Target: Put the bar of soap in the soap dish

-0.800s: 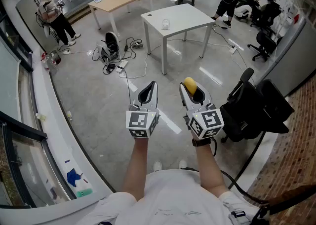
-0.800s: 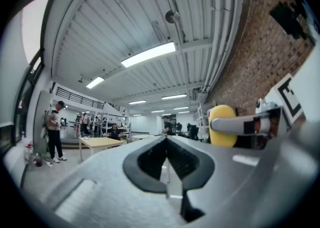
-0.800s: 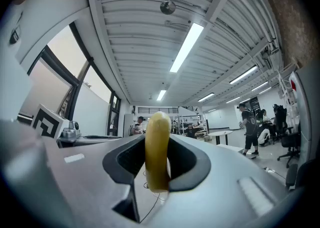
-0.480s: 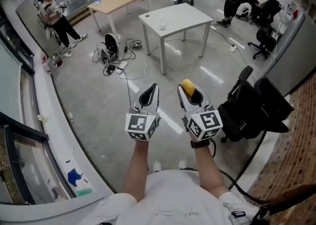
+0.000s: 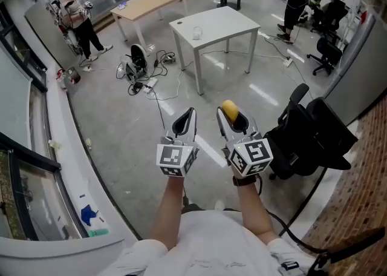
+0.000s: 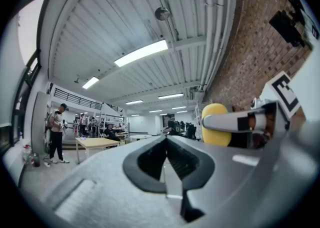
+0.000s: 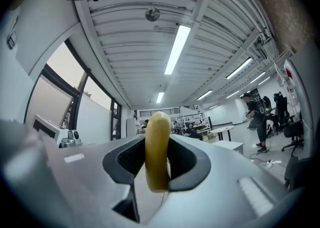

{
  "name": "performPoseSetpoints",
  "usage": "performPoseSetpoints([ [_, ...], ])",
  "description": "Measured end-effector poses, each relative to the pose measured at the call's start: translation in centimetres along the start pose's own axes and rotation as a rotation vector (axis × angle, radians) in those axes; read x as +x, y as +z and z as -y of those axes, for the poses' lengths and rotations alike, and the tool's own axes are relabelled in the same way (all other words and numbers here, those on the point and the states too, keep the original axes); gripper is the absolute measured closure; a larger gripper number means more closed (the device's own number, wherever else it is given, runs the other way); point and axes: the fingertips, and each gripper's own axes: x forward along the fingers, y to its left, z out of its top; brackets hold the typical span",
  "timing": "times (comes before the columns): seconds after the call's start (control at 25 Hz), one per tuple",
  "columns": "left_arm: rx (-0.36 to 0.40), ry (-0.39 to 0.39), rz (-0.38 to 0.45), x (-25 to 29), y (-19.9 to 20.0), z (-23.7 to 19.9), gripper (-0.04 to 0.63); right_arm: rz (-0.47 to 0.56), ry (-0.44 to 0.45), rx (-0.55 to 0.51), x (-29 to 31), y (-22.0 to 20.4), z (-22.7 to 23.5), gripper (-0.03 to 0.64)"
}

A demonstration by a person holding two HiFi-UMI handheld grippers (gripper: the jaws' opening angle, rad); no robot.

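A yellow bar of soap (image 5: 230,109) stands on edge between the jaws of my right gripper (image 5: 231,115), which is shut on it at chest height over the floor. In the right gripper view the soap (image 7: 157,152) fills the gap between the pads. My left gripper (image 5: 188,116) hangs beside it, shut and empty; its jaws meet in the left gripper view (image 6: 166,141), where the soap (image 6: 216,124) shows to the right. A small pale object (image 5: 196,32) sits on the white table (image 5: 227,23) ahead; I cannot tell what it is.
A black office chair (image 5: 311,138) stands close on my right. Cables and a device (image 5: 138,63) lie on the floor left of the table. A wooden table (image 5: 148,2) and people (image 5: 81,26) are farther back. A window ledge (image 5: 72,166) runs along the left.
Both grippers hold their places in front of me, the soap still gripped. The view has shifted a little, and the people at the back have walked on.
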Motion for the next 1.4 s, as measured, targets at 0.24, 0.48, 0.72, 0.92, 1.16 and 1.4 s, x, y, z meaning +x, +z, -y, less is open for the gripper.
performPoseSetpoints([
  [0.24,0.014,0.015,-0.054,0.9,-1.9,0.8,0.594,-0.034,-0.011,-0.041,0.2,-1.2,2.0,0.500],
  [0.48,-0.010,0.006,-0.062,4.6,-2.7,-2.3,0.594,-0.053,-0.003,-0.038,4.4,-2.6,2.7,0.499],
  [0.72,-0.032,0.004,-0.073,10.1,-4.1,-7.6,0.594,-0.039,0.018,0.020,10.8,-3.0,4.7,0.500],
  [0.92,-0.018,0.002,-0.046,14.4,-4.0,-14.6,0.594,-0.023,-0.020,0.014,16.7,-2.9,5.8,0.500],
  [1.16,-0.024,-0.053,-0.051,17.4,-5.2,-17.6,0.594,-0.019,-0.047,0.016,22.5,-4.1,5.7,0.500],
  [1.4,-0.084,-0.111,-0.102,19.8,-7.2,-17.5,0.594,-0.082,-0.070,0.029,24.9,-6.3,6.9,0.500],
])
